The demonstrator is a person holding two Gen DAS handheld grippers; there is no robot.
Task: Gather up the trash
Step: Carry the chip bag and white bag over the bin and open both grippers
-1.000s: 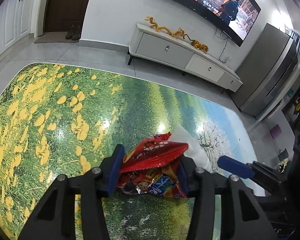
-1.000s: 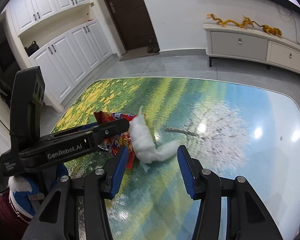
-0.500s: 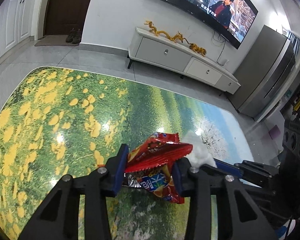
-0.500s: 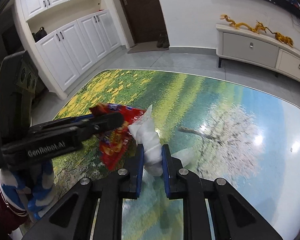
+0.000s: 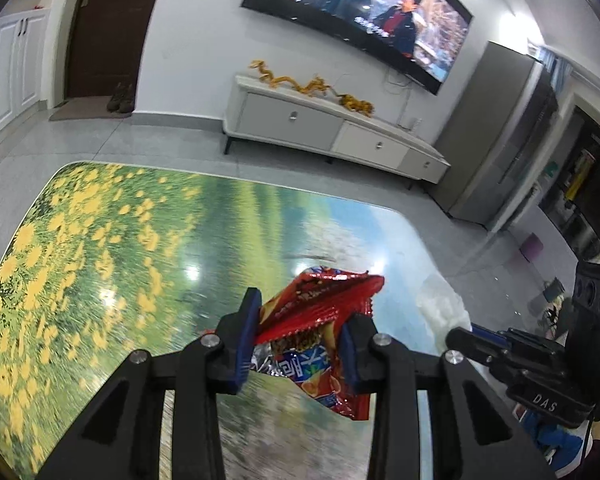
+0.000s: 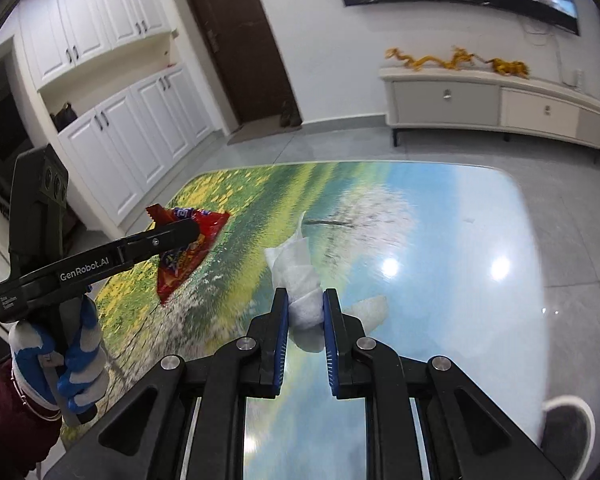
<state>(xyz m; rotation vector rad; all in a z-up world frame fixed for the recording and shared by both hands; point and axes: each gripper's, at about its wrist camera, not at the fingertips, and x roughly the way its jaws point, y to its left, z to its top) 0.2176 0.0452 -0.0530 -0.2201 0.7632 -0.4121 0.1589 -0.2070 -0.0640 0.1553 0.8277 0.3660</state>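
Note:
A crumpled red snack wrapper (image 5: 316, 320) hangs off the table, pinched between the blue pads of my left gripper (image 5: 300, 320), whose jaws are still closing on it. From the right wrist view the same wrapper (image 6: 188, 252) dangles under the left gripper's finger (image 6: 168, 240). My right gripper (image 6: 306, 312) is shut on a wad of white tissue (image 6: 298, 268), lifted above the glossy landscape-print table (image 6: 440, 220). That tissue (image 5: 440, 300) also shows at the right of the left wrist view, ahead of the right gripper's fingers (image 5: 480, 340).
A second white tissue scrap (image 6: 366, 310) lies on the table just right of my right gripper. A gloved hand (image 6: 56, 364) holds the left gripper. Beyond the table stand a white TV cabinet (image 5: 332, 136), a dark door (image 6: 240, 40) and white cupboards (image 6: 132, 128). A shoe (image 6: 568, 428) shows at lower right.
The right gripper shut on the white tissue and lifted it. The left gripper tightened on the red wrapper and raised it off the table. Both views drew back and up.

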